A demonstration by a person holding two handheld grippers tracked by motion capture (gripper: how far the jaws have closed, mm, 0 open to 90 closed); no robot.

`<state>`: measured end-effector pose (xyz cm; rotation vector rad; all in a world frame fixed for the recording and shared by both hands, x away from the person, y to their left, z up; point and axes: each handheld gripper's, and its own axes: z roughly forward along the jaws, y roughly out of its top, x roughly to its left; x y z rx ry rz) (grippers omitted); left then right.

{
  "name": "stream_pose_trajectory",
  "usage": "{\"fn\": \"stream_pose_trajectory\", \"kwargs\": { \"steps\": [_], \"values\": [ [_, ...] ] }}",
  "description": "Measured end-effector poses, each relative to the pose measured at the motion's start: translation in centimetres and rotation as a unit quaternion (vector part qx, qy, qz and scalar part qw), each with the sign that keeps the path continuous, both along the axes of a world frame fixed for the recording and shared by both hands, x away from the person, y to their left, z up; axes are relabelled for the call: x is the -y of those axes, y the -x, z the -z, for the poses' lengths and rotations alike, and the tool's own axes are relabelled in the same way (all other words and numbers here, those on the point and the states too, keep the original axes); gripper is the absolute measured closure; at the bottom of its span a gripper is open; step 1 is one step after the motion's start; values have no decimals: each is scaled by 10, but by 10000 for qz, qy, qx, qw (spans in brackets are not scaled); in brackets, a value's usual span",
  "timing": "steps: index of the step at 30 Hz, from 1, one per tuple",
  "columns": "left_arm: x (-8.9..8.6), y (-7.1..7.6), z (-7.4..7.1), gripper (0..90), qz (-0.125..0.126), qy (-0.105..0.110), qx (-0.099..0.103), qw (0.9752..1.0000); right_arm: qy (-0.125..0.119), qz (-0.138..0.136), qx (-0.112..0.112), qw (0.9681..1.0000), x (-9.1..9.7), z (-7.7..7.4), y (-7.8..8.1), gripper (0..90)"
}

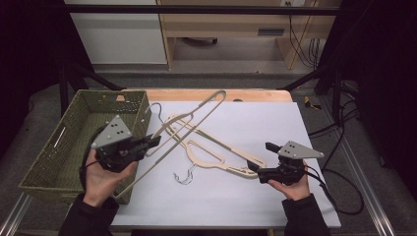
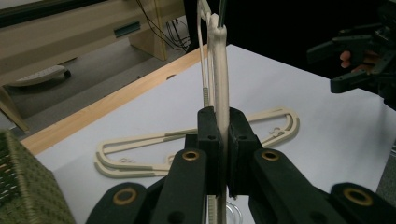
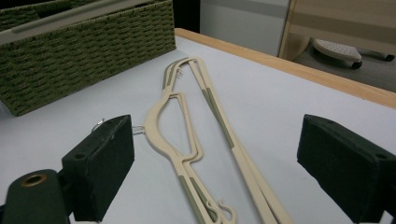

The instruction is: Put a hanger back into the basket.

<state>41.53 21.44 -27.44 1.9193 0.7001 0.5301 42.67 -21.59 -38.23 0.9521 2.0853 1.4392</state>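
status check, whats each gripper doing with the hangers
Left gripper shut on raised hanger, beside basket. Right gripper open, fingers either side of stacked hangers flat on table. Nothing in the way.

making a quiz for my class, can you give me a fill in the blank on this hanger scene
1. The left tongs are shut on a lifted ____.
2. The right tongs stand ____, with nothing gripped.
3. The woven basket is ____ in colour.
4. The other hangers lie flat on the ____ sheet.

Missing words: hanger; open; green; white
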Motion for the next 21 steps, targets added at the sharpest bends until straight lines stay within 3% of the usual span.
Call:
{"fn": "stream_pose_trajectory", "kwargs": {
  "steps": [11, 19, 21],
  "values": [
    [-55, -30, -19, 861, -464, 50, -141, 9988, -39, 108, -17, 9999, 8, 2, 0, 99],
    [-87, -50, -14, 861, -803, -143, -256, 9963, -62, 133, -8, 9999, 9, 2, 0, 97],
    [-101, -59, -10, 861, -926, -224, -300, 9950, -43, 116, -19, 9999, 9, 2, 0, 96]
  ]
}}
